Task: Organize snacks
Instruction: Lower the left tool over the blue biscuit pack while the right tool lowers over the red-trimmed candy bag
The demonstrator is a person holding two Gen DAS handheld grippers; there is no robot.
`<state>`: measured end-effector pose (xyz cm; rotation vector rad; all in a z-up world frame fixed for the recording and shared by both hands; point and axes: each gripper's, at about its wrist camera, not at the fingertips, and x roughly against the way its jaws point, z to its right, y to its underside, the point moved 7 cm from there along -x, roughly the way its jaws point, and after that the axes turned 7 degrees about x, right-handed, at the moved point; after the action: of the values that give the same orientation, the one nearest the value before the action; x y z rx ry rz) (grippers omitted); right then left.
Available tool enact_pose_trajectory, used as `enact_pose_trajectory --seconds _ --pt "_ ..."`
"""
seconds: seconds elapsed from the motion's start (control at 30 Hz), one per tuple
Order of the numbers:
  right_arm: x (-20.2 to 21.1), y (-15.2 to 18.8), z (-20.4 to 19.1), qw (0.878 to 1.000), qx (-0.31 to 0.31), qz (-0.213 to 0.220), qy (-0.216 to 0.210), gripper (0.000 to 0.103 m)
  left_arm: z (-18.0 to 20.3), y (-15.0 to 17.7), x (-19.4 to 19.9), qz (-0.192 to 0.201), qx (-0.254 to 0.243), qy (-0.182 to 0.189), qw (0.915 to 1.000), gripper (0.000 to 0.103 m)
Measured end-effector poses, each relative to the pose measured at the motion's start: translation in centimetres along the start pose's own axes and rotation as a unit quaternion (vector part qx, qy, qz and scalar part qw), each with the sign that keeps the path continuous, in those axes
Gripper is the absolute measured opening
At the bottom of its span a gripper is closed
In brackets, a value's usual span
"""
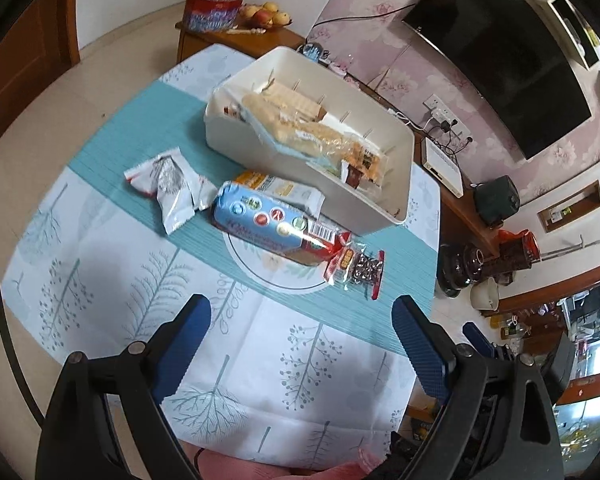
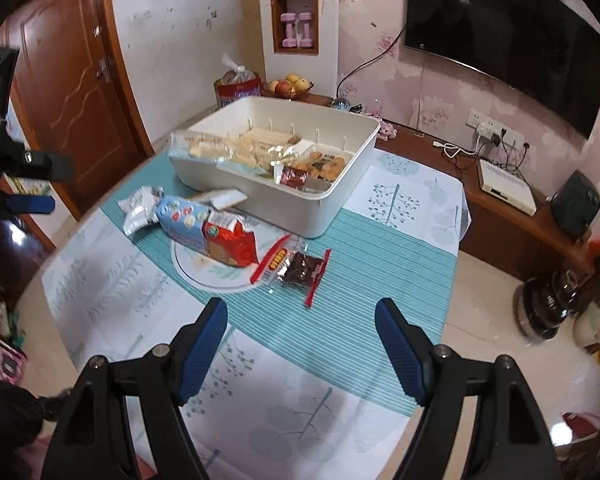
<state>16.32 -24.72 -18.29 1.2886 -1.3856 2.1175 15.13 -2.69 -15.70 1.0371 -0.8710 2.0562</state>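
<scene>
A white bin (image 1: 384, 200) (image 2: 292, 208) stands on the table and holds several snack packs. In front of it lie a blue and red biscuit pack (image 1: 260, 224) (image 2: 208, 236), a silver and white pouch (image 1: 172, 188) (image 2: 140, 208), a white and orange pack (image 1: 284, 192) partly under the blue pack, and a clear red-edged pack of dark snacks (image 1: 356, 270) (image 2: 296, 268). My left gripper (image 1: 300, 308) is open and empty above the cloth, short of the packs. My right gripper (image 2: 300, 312) is open and empty, just short of the red-edged pack.
The table has a white tree-print cloth with a teal runner (image 2: 360, 260). A wooden side table with a fruit bowl (image 2: 288, 84) and a bagged item stands behind. A low cabinet (image 2: 500, 216) and wall TV (image 2: 500, 32) are at the right. A dark kettle (image 2: 548, 308) sits on the floor.
</scene>
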Motion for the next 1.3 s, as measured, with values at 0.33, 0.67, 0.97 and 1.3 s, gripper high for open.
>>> enact_pose_trajectory --seconds 0.33,0.67,0.97,1.3 --pt "-2.8 1.9 -2.6 0.995 0.091 -0.041 0.007 0.076 -2.7 -0.4 -4.6 -0.025 0.085 0.000 0.9961 0.091" --pt "-6.5 1.6 -3.4 0.984 0.160 -0.066 0.030 0.075 -6.1 -3.7 -8.4 -0.030 0.180 -0.043 0.9823 0.091" --pt "-10.0 0.1 -3.9 0.975 0.207 -0.070 0.038 0.075 -6.7 -7.1 -12.0 -0.036 0.249 -0.060 0.9659 0.091" --pt "-13.7 -1.2 -3.6 0.978 0.192 -0.076 0.029 0.075 -7.8 -7.6 -15.7 -0.088 0.296 -0.095 0.9464 0.091"
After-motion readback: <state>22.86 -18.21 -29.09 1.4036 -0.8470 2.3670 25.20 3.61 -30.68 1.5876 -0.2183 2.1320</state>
